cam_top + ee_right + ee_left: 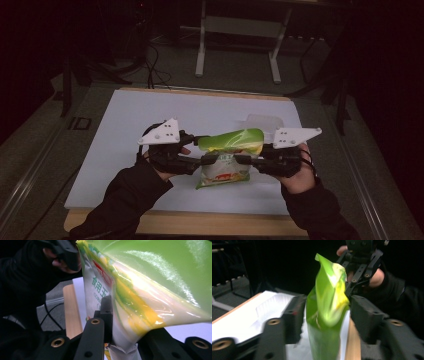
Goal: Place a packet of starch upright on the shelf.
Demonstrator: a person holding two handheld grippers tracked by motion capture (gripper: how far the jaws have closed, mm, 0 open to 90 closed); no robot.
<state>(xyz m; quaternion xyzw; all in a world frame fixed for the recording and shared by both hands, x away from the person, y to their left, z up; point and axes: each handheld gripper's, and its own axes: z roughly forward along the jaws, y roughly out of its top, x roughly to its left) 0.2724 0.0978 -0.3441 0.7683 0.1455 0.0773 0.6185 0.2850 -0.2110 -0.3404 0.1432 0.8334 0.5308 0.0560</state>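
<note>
On the left, we are holding the left hand-held gripper [212, 159] with its jaws parted around the green packet [227, 155], pads not pressing it. The packet is hanging above the white worktop [130, 120], showing "食用" and "CORN". On the right, our right hand-held gripper [242, 160] is clamping it.

One green snack bag [229, 155], one clear plastic bag [260, 121], two claws, one white worktop [130, 125].
</note>
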